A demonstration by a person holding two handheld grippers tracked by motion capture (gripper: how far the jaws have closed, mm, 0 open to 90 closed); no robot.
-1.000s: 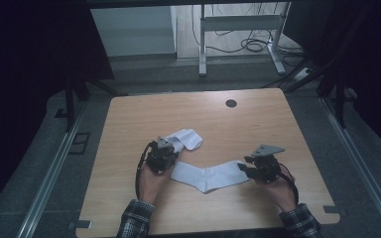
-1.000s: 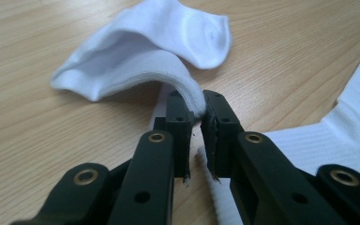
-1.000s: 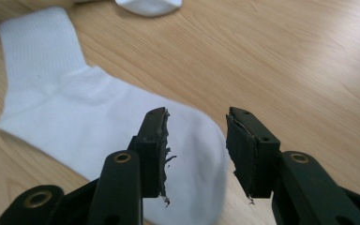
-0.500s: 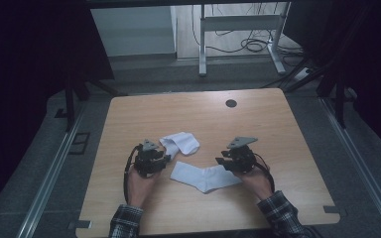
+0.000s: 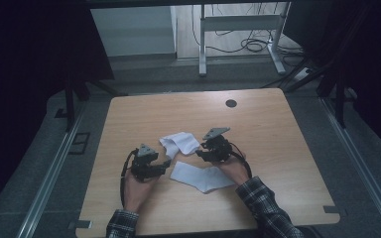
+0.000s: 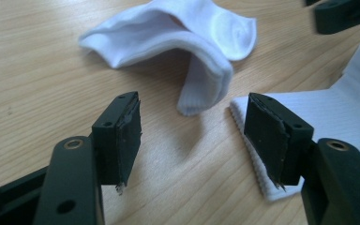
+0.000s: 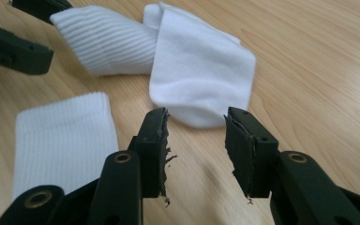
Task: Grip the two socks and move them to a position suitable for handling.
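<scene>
Two white socks lie on the wooden table (image 5: 278, 129). One is folded over itself (image 5: 179, 143) (image 6: 178, 42) (image 7: 201, 75). The other lies flat (image 5: 201, 177), just nearer the person. My left gripper (image 5: 164, 163) (image 6: 192, 126) is open and low over the table, its right jaw above the ribbed cuff (image 6: 328, 112) of the flat sock. My right gripper (image 5: 201, 151) (image 7: 194, 140) is open too, its jaws just short of the folded sock's rounded end, with the flat sock's cuff (image 7: 65, 140) to its left. Neither holds anything.
A dark round hole (image 5: 231, 103) sits near the table's far edge. Beyond the table are the legs of a metal frame (image 5: 238, 29) and cables on the floor. Bare wood stretches to the right and far side of the socks.
My right gripper has moved left from the flat sock's far end to the folded sock. The left gripper has drifted slightly left and back toward the person.
</scene>
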